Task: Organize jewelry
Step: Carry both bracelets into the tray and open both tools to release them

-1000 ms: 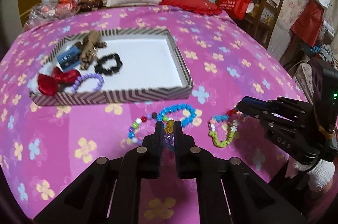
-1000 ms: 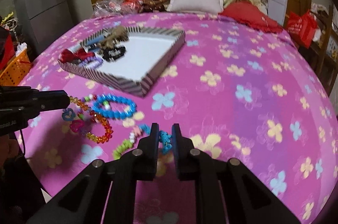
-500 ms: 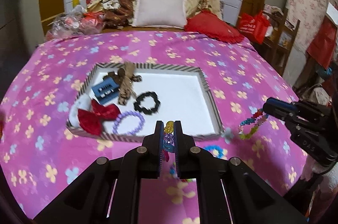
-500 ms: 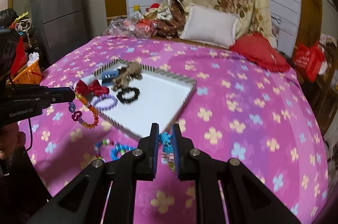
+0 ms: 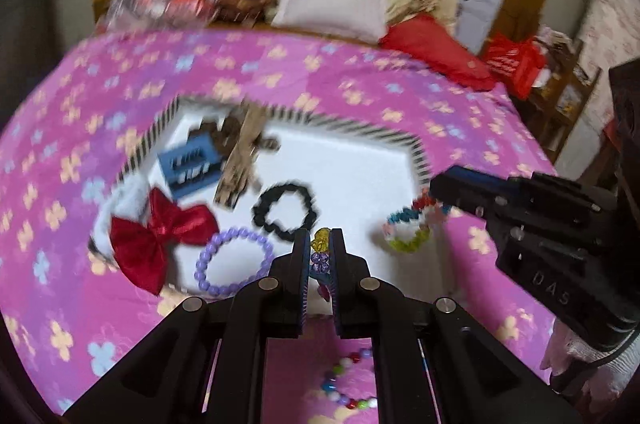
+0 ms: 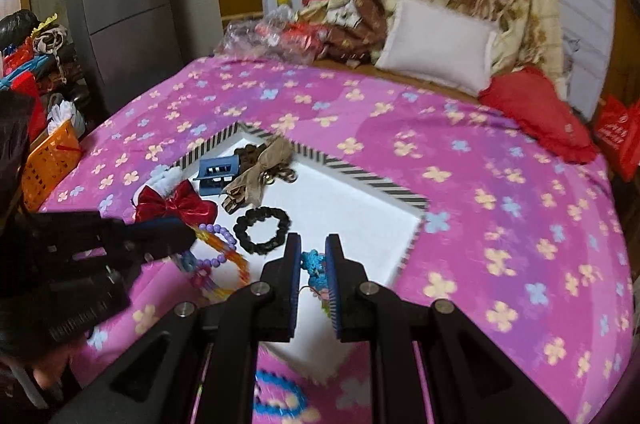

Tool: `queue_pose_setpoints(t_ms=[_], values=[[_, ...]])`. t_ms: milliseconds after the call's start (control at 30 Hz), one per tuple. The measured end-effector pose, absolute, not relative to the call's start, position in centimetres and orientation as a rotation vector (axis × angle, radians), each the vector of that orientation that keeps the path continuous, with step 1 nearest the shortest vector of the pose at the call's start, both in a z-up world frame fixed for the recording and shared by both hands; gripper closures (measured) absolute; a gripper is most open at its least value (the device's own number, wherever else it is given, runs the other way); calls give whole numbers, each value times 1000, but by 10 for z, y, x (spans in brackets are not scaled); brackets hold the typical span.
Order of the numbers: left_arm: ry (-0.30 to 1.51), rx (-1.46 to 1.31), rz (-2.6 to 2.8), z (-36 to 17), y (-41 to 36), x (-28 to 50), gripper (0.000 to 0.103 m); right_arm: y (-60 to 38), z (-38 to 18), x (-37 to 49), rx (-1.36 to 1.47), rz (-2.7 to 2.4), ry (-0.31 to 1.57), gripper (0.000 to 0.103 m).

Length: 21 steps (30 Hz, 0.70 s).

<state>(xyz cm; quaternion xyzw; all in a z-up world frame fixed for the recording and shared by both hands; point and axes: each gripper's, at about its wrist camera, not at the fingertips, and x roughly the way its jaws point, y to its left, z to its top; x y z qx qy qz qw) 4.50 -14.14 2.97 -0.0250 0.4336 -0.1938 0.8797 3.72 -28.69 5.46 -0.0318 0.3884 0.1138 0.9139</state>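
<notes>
Black left gripper (image 5: 321,244) clamped on a strand of yellow and purple beads (image 5: 320,251), hung over the near edge of the striped tray (image 5: 352,129). Black right gripper (image 6: 313,258) pinched on a turquoise beaded bracelet (image 6: 313,263), likewise above the tray's near side; seen from the left wrist camera, dangled as a turquoise, red and green loop (image 5: 408,228) at the tray's right corner. Nearer than the tray, on the pink flowered bedspread (image 6: 500,192): a multicoloured bead string (image 5: 352,380) and a blue bracelet (image 6: 280,396). Inside the tray, near to far: lilac bead bracelet (image 5: 234,262), black scrunchie (image 5: 286,211), red bow (image 5: 160,230), blue clip (image 5: 192,166), brown ribbon bow (image 5: 240,160). Beyond the tray: white pillow (image 6: 436,42), red cushion (image 6: 536,112).
</notes>
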Motion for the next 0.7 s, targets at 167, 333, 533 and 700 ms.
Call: queue_pose_setpoints(t_ms=[167, 333, 533, 700], values=[[973, -78, -348, -3, -126, 59, 93, -273, 24, 90, -112, 233, 875, 91], [981, -73, -348, -11, -127, 63, 93, -271, 8, 138, -115, 209, 916, 91], [999, -99, -352, -19, -130, 72, 93, -264, -7, 179, -97, 211, 944, 91], [1002, -92, -333, -23, -129, 74, 93, -262, -19, 194, -22, 243, 955, 90]])
